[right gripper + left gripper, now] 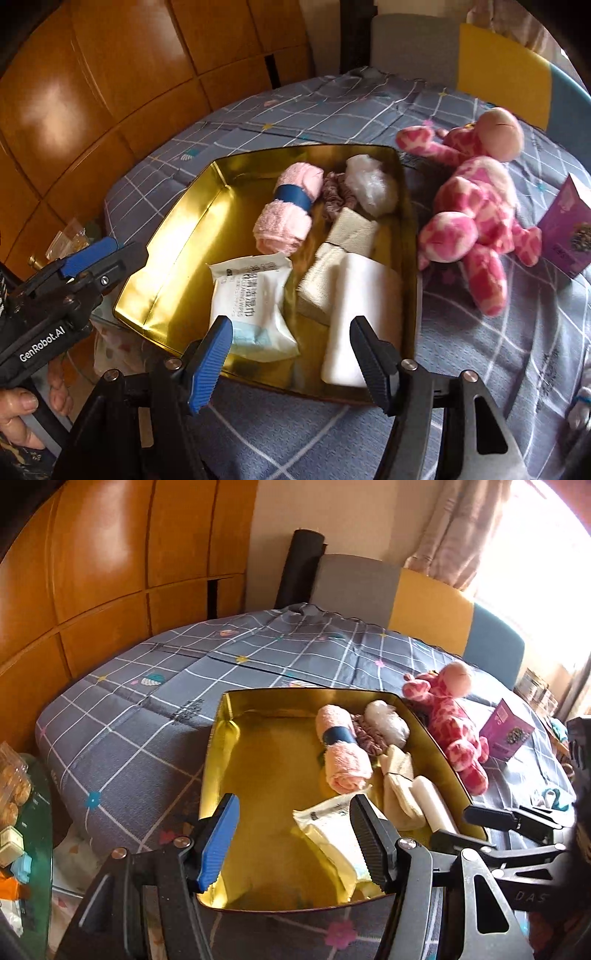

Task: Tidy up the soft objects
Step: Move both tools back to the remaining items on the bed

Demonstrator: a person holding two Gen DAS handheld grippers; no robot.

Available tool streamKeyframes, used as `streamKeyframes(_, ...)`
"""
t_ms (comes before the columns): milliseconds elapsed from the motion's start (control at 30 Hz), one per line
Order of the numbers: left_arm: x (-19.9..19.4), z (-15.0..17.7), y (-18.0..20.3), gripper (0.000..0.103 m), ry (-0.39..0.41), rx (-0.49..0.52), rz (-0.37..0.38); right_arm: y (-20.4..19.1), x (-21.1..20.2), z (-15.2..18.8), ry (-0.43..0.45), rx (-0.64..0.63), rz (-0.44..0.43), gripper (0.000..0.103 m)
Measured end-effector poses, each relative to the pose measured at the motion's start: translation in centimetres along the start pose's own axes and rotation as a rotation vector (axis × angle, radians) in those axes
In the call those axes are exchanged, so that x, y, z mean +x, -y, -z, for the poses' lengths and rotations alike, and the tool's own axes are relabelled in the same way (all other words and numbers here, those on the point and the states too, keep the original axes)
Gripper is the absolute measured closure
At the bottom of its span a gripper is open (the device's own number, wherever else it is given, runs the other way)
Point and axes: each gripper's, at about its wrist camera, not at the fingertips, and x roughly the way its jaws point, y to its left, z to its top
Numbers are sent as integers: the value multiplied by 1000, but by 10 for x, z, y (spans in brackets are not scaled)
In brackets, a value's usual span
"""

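**A:** Nearest the left wrist view stood the left gripper (295,842), its jaws apart and clamped on nothing, poised over the near end of the gold tin (236,738). What lay inside?

**B:** Along the tin's right side: a rolled pink towel (345,753) with a blue band, a frilled scrunchie (367,734) behind it, a white fluffy bundle (388,720), cream folded cloths (399,786), a white roll (432,805), and a wipes packet (332,830) close to the right-hand finger. The tin's left half was bare. The right gripper's dark fingers showed at the right edge, over the tin's near right corner.

**A:** And outside the tin?

**B:** A pink plush giraffe (454,731) lay on the checked bedspread (147,709), just beside the tin's right wall, with a purple box (506,734) beyond it.

**A:** Right wrist view, then.

**B:** The right gripper (291,365) hung over the tin's (177,236) near rim, jaws apart and empty, the wipes packet (251,299) and white roll (362,317) below and ahead of them. The towel (291,210), the bundle (373,184) and the cloths (351,232) sat further back. The left gripper (96,262) showed at the left, a hand (22,413) on its handle.

**A:** Progress?

**B:** Well advanced, I judged: most small soft items were already in. The giraffe (476,206) remained on the bedspread (498,350), the likely last piece; whether the purple box (565,236) belonged was unclear.
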Motion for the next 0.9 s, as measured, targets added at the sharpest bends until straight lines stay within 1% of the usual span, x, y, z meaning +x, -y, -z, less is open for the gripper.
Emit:
streamKeyframes(233,-2,3,19,40,-5,50,27,23,-25,13,48,56,34,36)
streamKeyframes(533,-2,6,49,40,-19,120,62,76,-61,38,96,166,95,36)
streamKeyframes(767,-1,5,80,40,-24,193,110,131,-92,61,109,259,198,36)
streamKeyframes(900,1,5,101,40,-28,244,142,166,-115,77,124,333,263,36)
